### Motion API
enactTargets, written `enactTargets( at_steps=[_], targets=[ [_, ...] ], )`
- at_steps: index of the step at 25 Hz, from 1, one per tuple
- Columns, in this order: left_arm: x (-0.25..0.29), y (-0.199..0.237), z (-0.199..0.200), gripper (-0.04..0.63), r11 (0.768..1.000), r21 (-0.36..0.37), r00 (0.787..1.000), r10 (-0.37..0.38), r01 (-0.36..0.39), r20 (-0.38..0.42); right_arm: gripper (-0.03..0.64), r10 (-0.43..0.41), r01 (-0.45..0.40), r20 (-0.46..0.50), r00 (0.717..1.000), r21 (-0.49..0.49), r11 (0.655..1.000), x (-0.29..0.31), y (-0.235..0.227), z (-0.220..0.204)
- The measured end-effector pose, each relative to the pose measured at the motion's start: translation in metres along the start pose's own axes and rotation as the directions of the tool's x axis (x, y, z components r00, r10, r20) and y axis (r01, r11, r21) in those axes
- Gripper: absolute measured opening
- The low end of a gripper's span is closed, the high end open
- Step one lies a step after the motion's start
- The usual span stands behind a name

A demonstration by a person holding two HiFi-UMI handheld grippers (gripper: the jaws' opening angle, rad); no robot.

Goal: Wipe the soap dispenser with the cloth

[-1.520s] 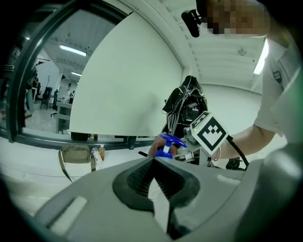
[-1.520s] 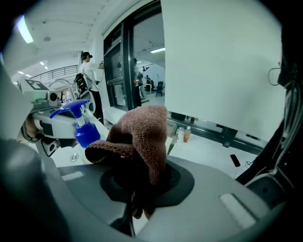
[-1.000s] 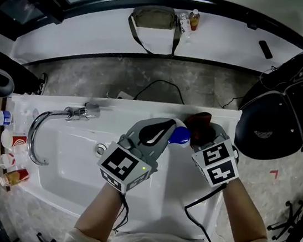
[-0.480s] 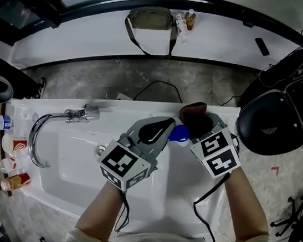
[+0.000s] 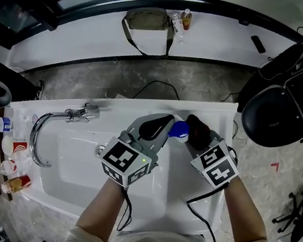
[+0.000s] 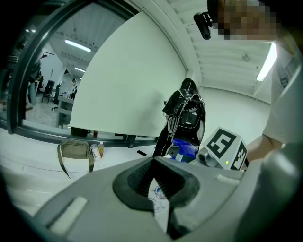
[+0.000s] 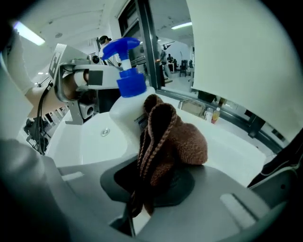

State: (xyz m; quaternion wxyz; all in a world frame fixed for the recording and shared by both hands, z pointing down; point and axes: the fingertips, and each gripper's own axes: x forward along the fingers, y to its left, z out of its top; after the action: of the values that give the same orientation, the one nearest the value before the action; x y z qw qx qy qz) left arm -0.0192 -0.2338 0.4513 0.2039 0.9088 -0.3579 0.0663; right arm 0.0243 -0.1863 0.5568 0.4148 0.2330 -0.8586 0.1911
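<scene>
The soap dispenser (image 5: 179,130) is a white bottle (image 7: 124,109) with a blue pump top (image 7: 122,48), held over the sink's right side. My left gripper (image 5: 160,130) is shut on the bottle's body, and its label shows between the jaws (image 6: 158,197). My right gripper (image 5: 198,141) is shut on a brown knitted cloth (image 5: 197,129). In the right gripper view the cloth (image 7: 166,140) bunches up out of the jaws and rests against the bottle just below the pump. The bottle's lower part is hidden behind my left gripper.
A white sink (image 5: 73,160) with a chrome faucet (image 5: 43,127) and a drain (image 5: 100,149) lies to the left. Small bottles (image 5: 8,162) stand at its left edge. A khaki bag (image 5: 146,19) and a bottle (image 5: 186,18) sit on the far ledge. A black chair (image 5: 278,116) is at the right.
My right gripper has drawn the cloth back a little towards me along the dispenser's right side. My left gripper has kept its hold on the bottle almost still.
</scene>
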Motion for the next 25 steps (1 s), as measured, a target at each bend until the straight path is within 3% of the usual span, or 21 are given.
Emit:
enactTargets(
  at_steps=[13,19,23,25],
  targets=[
    [-0.003,-0.007,-0.003,0.0,1.0,-0.003,1.0,-0.014,0.014,-0.013,0.08,0.129,-0.146,0.1,0.987,0.178,0.973,-0.018,0.077,-0.012],
    [-0.015,-0.017,-0.01,0.0,1.0,-0.004,0.998,0.008,-0.008,-0.055,0.081,0.0,-0.043,0.154,0.988,0.275,0.96,-0.022,0.057,-0.005],
    [-0.036,-0.005,-0.004,0.0,0.992,0.114,0.999,0.048,-0.045,-0.025,0.081,-0.03,-0.02,0.146,0.989,0.324,0.946,-0.033,0.045,-0.017],
    [-0.04,0.0,-0.008,0.048,0.976,0.219,0.999,-0.009,0.017,-0.039,0.081,-0.036,-0.015,0.14,0.99,0.35,0.937,-0.038,0.041,-0.026]
  ],
)
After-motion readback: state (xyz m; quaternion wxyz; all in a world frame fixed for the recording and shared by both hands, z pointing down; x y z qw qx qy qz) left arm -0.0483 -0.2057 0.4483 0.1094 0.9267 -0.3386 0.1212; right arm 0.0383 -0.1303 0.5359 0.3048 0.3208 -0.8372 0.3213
